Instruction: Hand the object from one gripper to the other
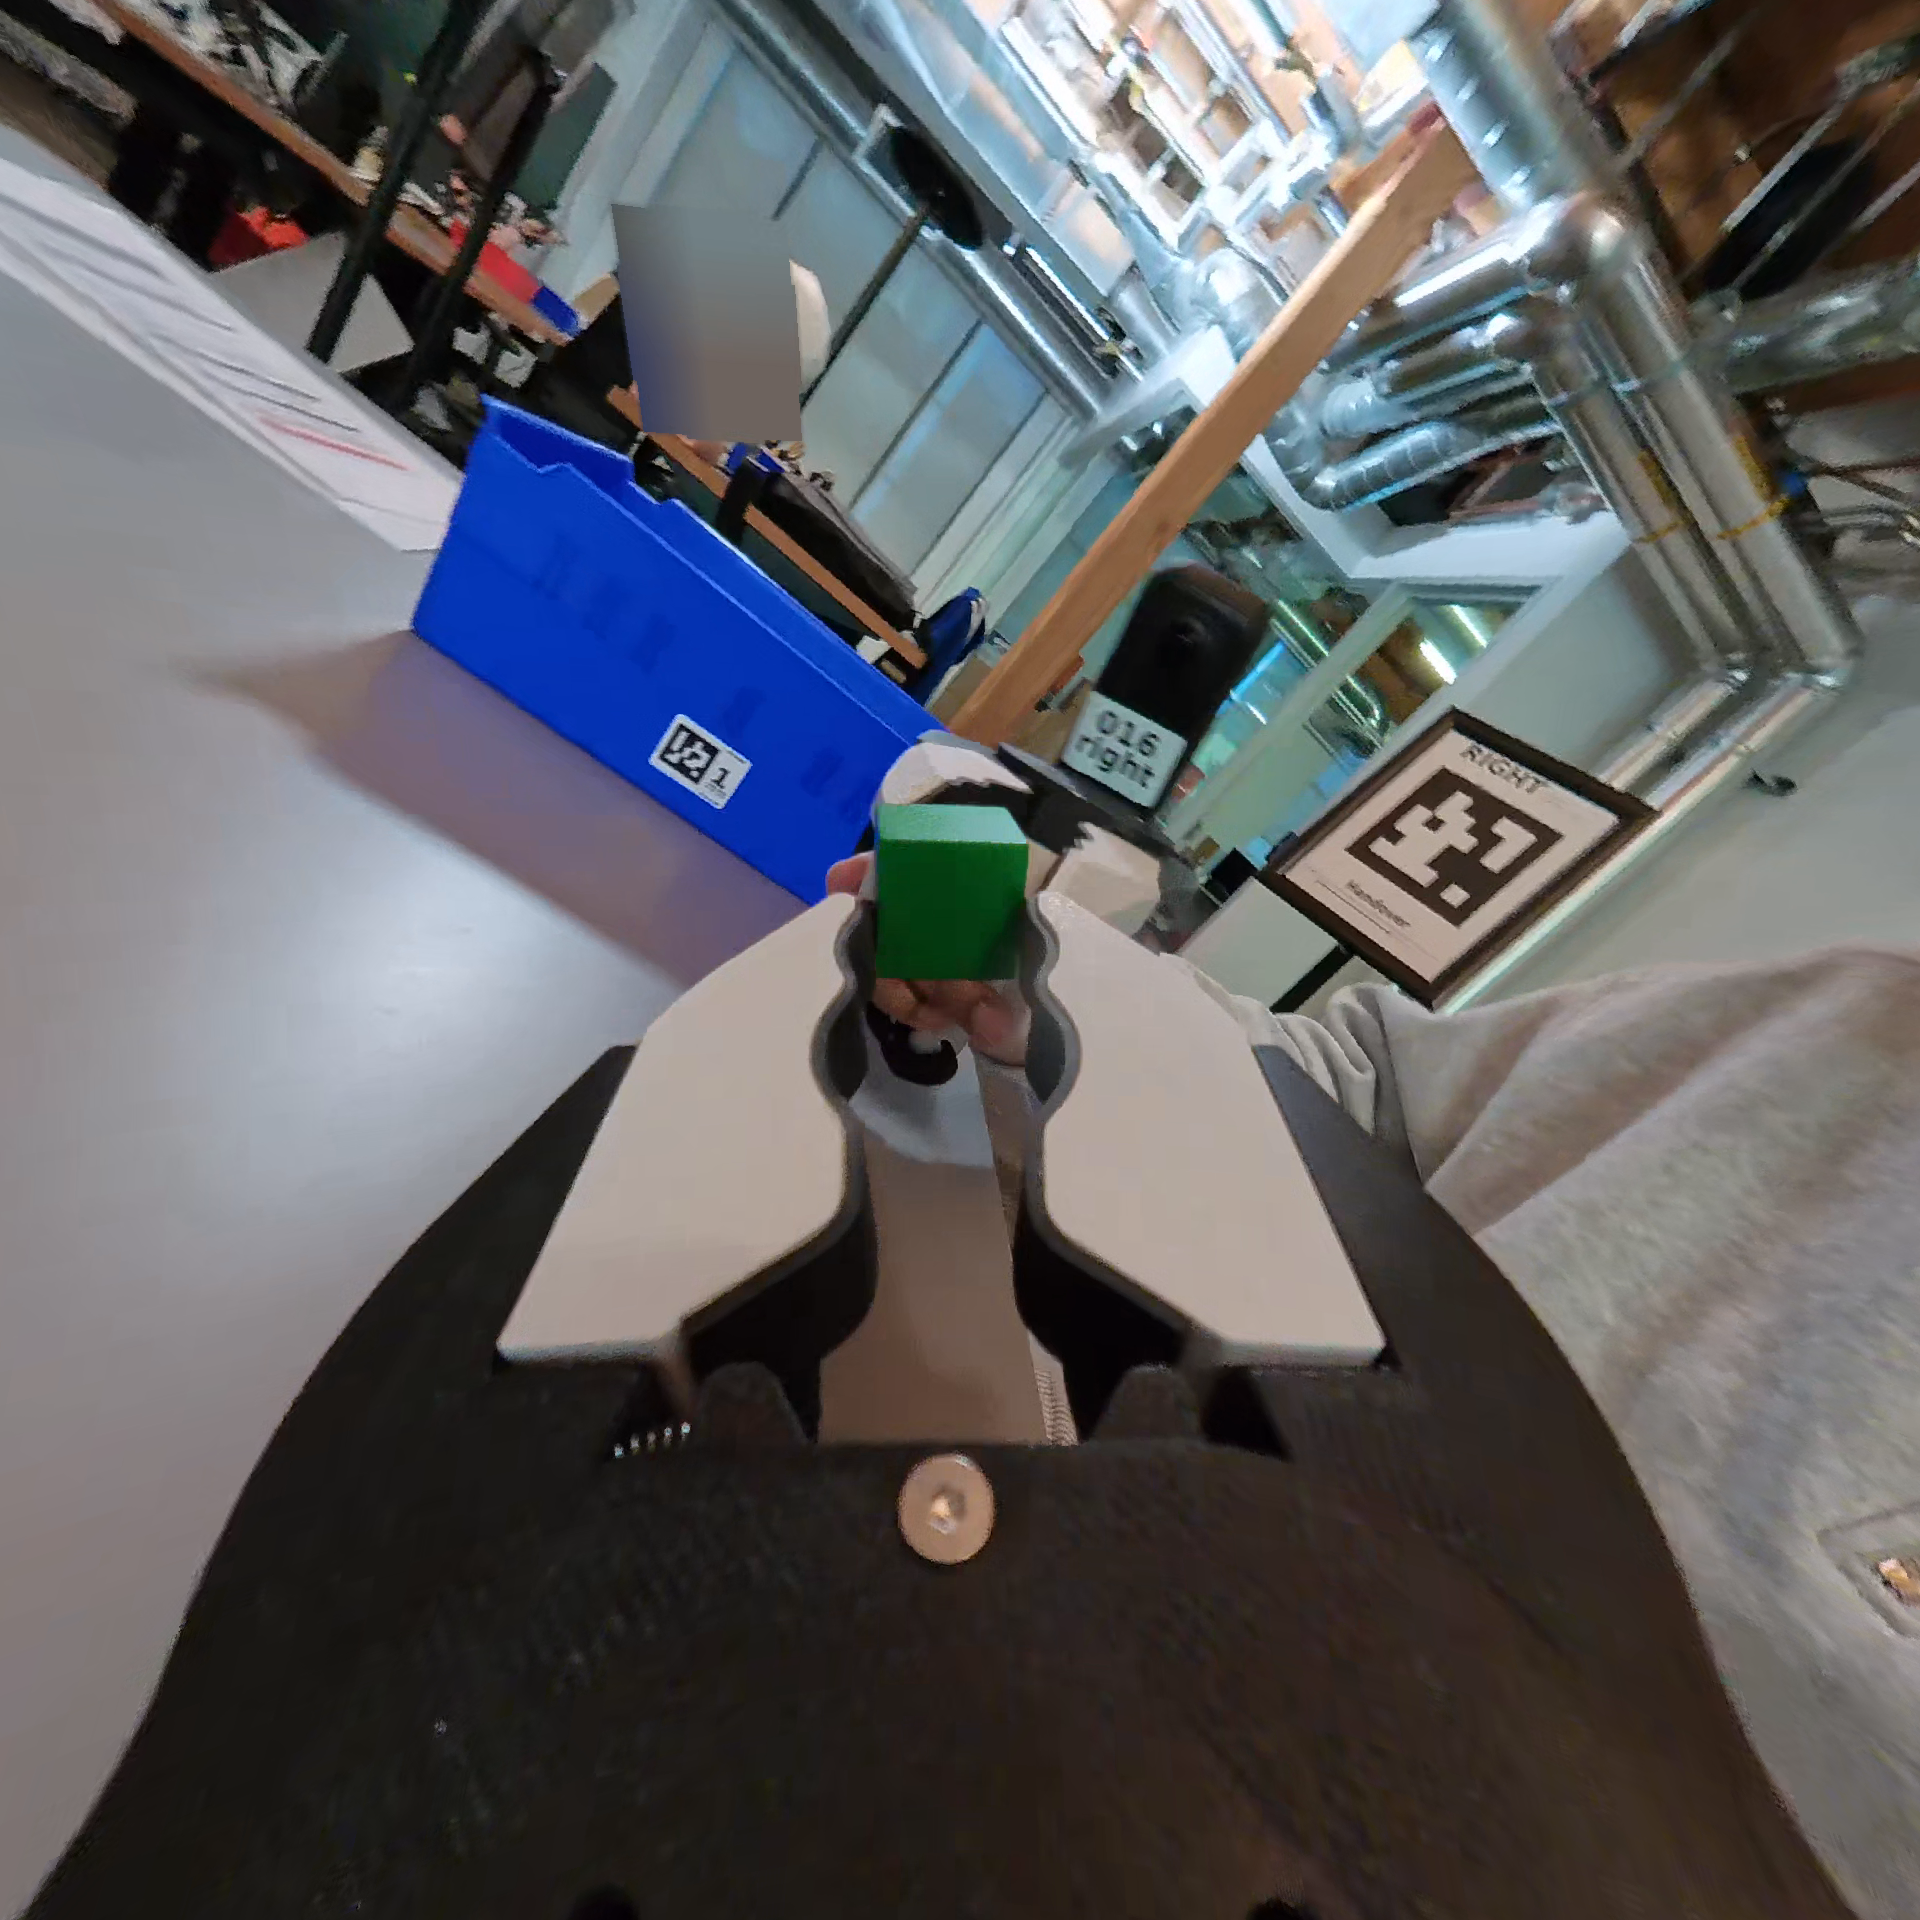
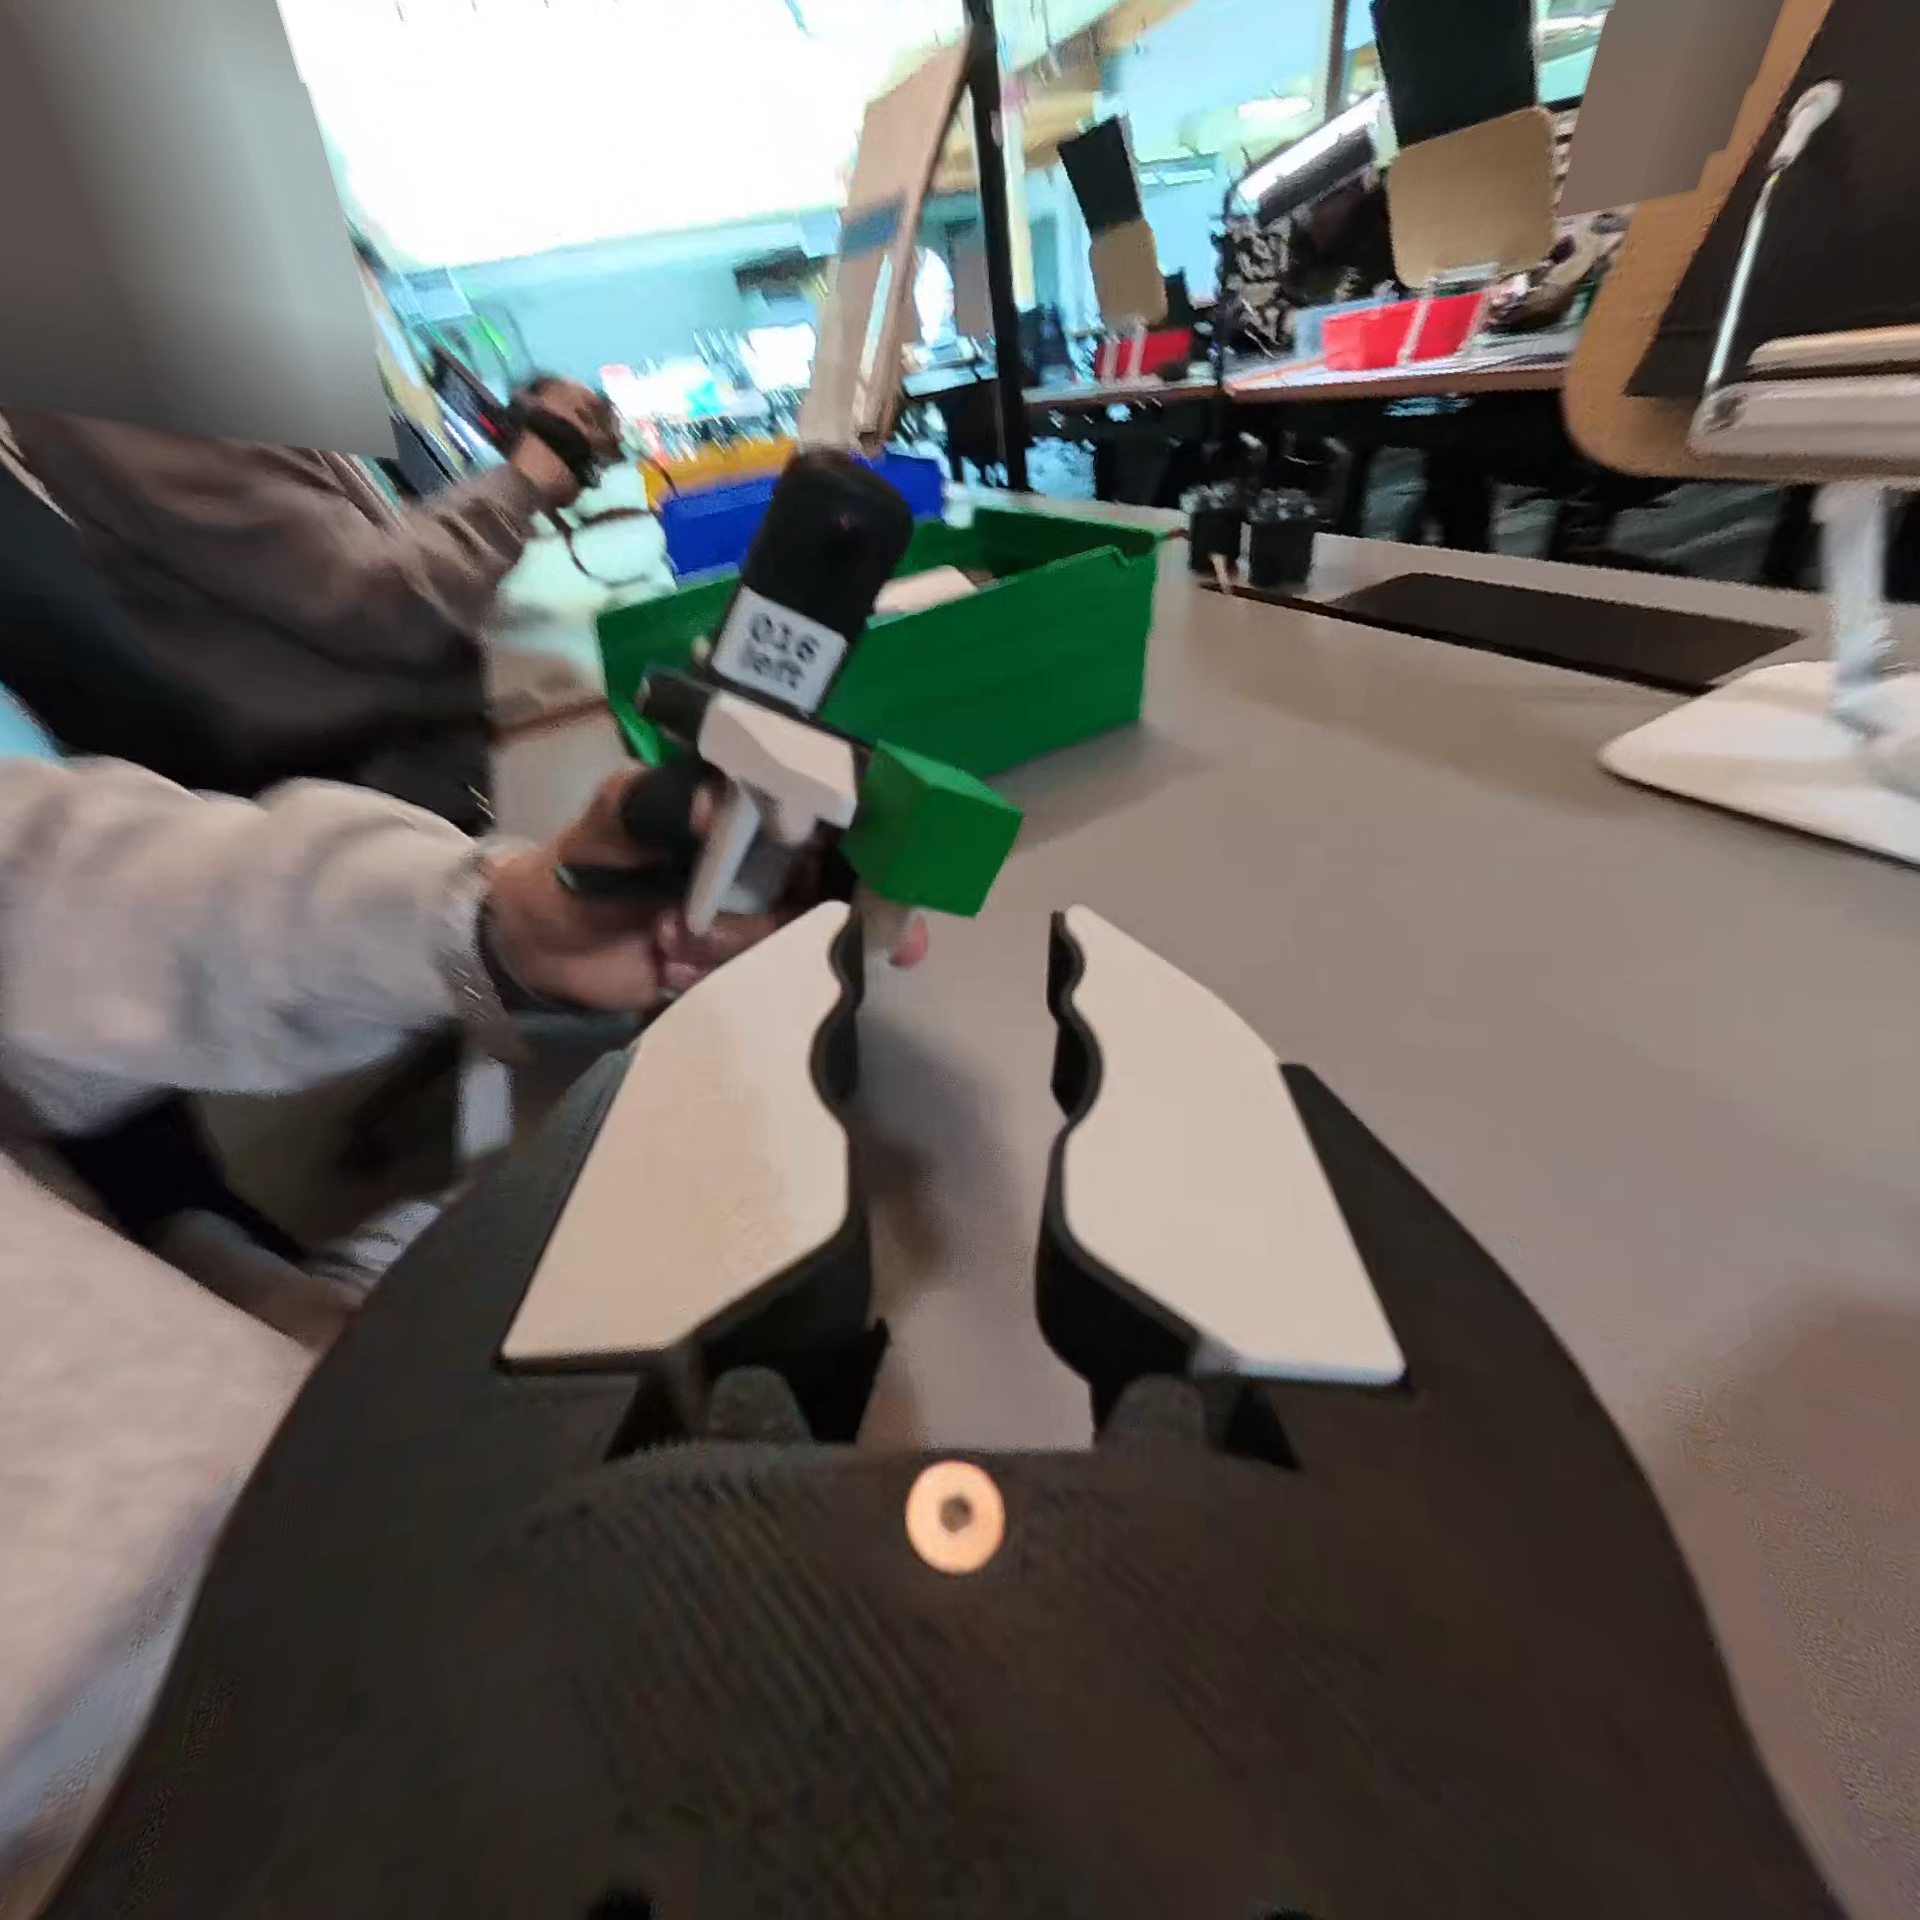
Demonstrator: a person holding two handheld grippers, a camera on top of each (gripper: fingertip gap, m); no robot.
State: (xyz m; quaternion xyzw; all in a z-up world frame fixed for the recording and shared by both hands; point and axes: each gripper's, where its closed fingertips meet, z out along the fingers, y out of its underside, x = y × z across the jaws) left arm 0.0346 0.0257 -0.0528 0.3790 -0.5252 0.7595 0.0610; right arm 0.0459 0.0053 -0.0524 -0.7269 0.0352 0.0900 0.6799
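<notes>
Left gripper (image 1: 948,935): jaws closed onto green block (image 1: 948,896), block pinched at fingertips and protruding forward, held clear above grey table (image 1: 260,1039). In right wrist view, same left gripper (image 2: 831,805) seen far left, tilted, with green block (image 2: 928,831) projecting from its tips toward the right, above grey table (image 2: 1455,987). Holding hand (image 2: 592,914) wrapped round the handle from the left, grey sleeve (image 2: 208,935) extending off the left edge, forearm roughly level.

Right gripper (image 2: 951,935): jaws parted, gap wide, nothing between the fingers (image 2: 717,1143); block just beyond and slightly left of the tips, not between them. In left wrist view, right gripper (image 1: 987,795) visible just behind and above the block, aperture not discernible from there; grey sleeve (image 1: 1610,1195) crossing from the right.

Surroundings: blue bin (image 1: 644,623) on table, far left of left wrist view, bearing a square marker. Framed marker board (image 1: 1455,852) at far right. Green bin (image 2: 987,655) on table beyond the block in right wrist view. White stand base (image 2: 1766,758) at far right. Second person's arm (image 2: 416,540) in background, far left. Both views motion-blurred
</notes>
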